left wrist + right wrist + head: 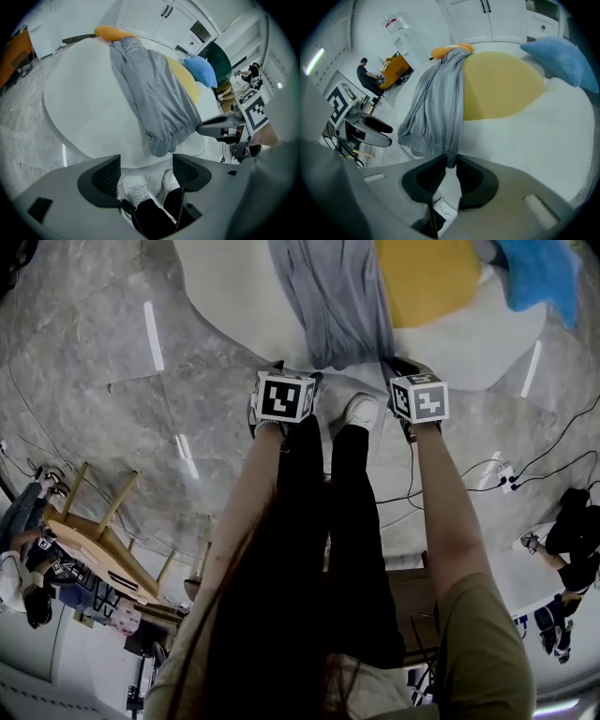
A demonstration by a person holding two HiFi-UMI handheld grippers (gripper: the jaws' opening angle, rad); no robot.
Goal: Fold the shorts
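**Q:** Where are the shorts?

**A:** The grey shorts (436,103) lie lengthwise on the white counter (534,140). Their gathered elastic edge hangs at the near rim, and their far end reaches an orange item (450,49). Their right side overlaps a yellow cloth (501,89). A blue cloth (562,61) sits at the far right, apart from them.

**Q:** State of the right claw?

**A:** The right claw (449,160) is clenched. Its pads are pinching the near right corner of the elastic edge.

**Q:** And the left claw?

**A:** The left claw (145,171) is released, with its jaws standing apart just short of the near left corner. No fabric is between them, only the counter's rim and the person's white shoes (136,190) below.
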